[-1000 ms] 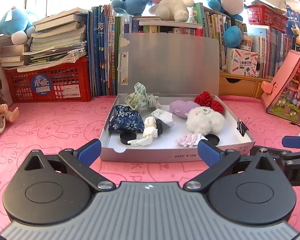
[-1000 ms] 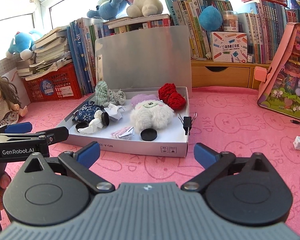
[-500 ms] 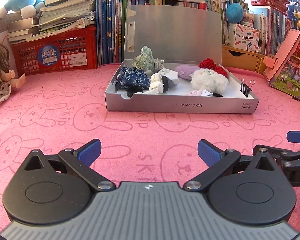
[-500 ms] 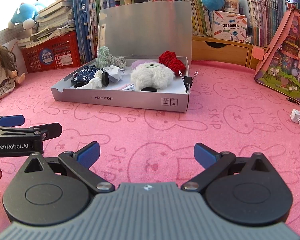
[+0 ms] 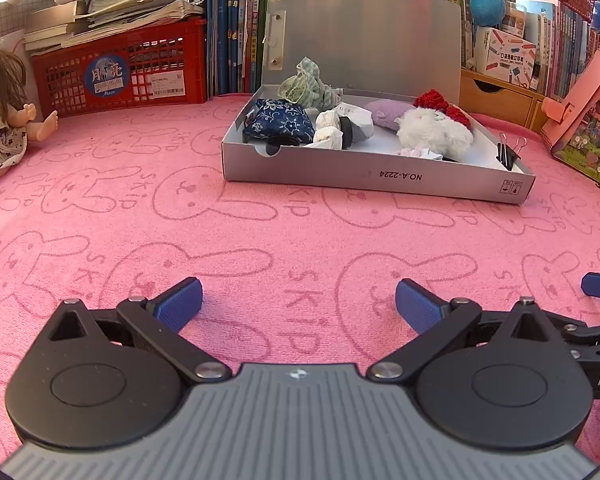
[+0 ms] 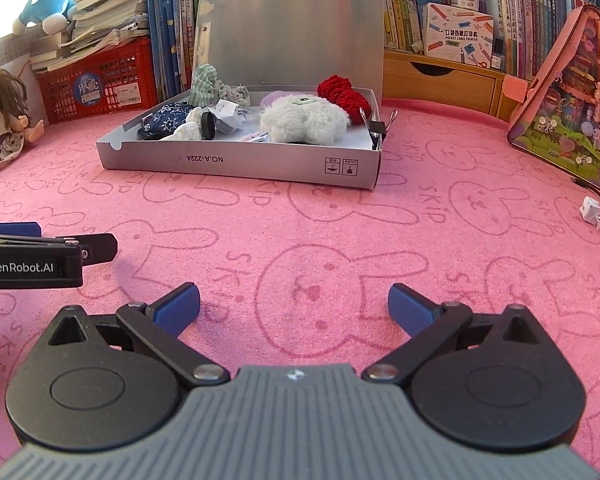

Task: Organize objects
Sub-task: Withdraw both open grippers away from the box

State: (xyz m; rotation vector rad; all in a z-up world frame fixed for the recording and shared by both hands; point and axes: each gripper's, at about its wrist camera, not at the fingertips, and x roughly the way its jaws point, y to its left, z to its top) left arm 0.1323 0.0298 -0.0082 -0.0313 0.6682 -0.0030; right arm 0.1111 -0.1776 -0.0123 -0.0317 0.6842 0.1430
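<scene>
A grey file box lies open on the pink rabbit-print cloth, its lid standing upright. Inside are a blue floral pouch, a white fluffy toy, a red knitted piece, a green checked cloth and crumpled white paper. A black binder clip grips the box's right wall. My left gripper and right gripper are both open and empty, low over the cloth, well short of the box.
A crumpled paper scrap lies on the cloth at the right. A doll sits at the left, a red crate with books behind it. A pink house-shaped case leans at the right. Bookshelves line the back.
Both grippers have pulled back from the box and dropped lower over the cloth; the box now looks smaller and farther away. Both stay open and empty.
</scene>
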